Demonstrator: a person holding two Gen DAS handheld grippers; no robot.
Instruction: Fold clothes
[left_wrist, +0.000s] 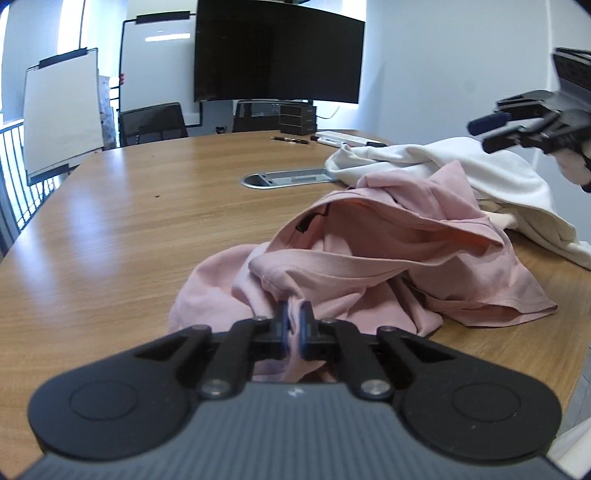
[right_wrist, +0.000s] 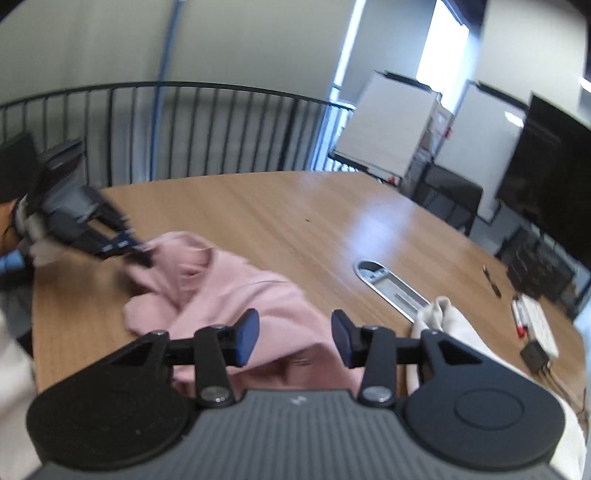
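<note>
A crumpled pink shirt lies on the wooden table, its near edge bunched up. My left gripper is shut on that bunched edge. In the right wrist view the pink shirt spreads below my right gripper, which hangs open above it with nothing between its fingers. The left gripper shows there at the left, clamped on the cloth's far corner. The right gripper floats at the upper right of the left wrist view, over a white garment.
The white garment lies beside the pink one. A metal cable hatch sits mid-table. Pens and markers lie at the far end near a large dark screen. Whiteboards, chairs and a railing surround the table.
</note>
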